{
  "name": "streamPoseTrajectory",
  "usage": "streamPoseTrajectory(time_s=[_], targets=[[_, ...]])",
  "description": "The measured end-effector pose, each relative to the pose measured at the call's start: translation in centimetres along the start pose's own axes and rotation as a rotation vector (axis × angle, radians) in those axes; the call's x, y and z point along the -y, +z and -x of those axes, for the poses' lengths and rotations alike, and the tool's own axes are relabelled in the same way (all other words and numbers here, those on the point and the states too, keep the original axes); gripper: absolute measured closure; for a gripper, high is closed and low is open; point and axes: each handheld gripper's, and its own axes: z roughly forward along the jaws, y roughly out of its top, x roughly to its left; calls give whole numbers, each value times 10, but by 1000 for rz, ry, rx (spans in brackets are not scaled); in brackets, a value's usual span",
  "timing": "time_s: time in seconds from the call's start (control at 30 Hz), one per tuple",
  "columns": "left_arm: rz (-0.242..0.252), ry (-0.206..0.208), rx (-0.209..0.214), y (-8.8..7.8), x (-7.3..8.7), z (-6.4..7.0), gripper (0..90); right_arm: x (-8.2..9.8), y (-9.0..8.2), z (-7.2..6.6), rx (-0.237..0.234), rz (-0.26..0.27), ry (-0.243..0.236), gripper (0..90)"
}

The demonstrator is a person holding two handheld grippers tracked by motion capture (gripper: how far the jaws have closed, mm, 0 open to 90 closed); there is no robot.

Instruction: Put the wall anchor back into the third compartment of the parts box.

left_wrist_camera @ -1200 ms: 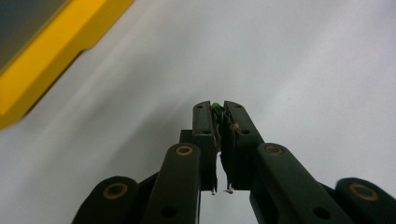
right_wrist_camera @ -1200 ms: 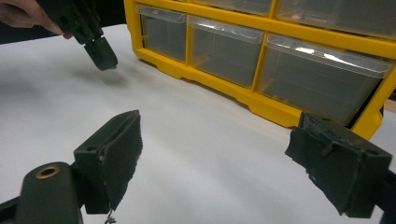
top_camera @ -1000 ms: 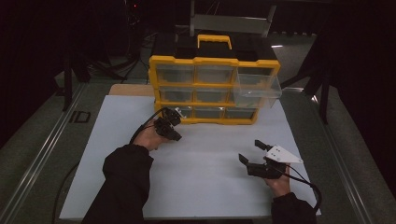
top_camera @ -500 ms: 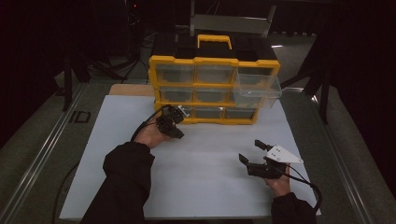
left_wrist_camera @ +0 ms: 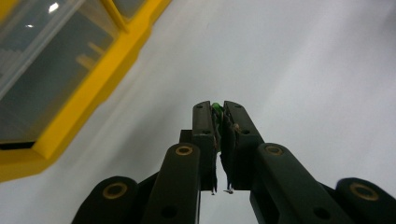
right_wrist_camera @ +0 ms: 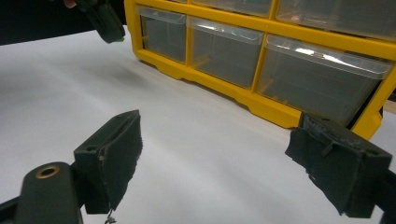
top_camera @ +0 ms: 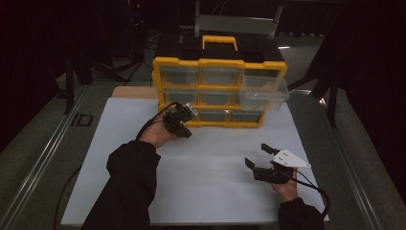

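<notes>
Fingers (left_wrist_camera: 204, 126) of the left gripper (left_wrist_camera: 216, 108) pinch a small green piece (left_wrist_camera: 216, 106) at their tips.

Two black jaws of the left gripper (left_wrist_camera: 218, 108) are seen rising from the bottom edge, closed almost together. A small green object (left_wrist_camera: 216, 106) is pinched between their tips; what it is cannot be told. A white table surface (left_wrist_camera: 299, 70) is spread beneath and beyond the jaws. At the left, part of a yellow drawer cabinet (left_wrist_camera: 88, 100) is shown, with clear drawer fronts (left_wrist_camera: 42, 70) set in its frame.
</notes>
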Motion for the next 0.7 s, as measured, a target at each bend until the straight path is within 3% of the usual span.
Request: streamPoseTrajectory(time_s=[0.7], targets=[[23, 57, 11, -24, -26, 5, 853, 0, 0, 0, -6, 6, 1, 151]])
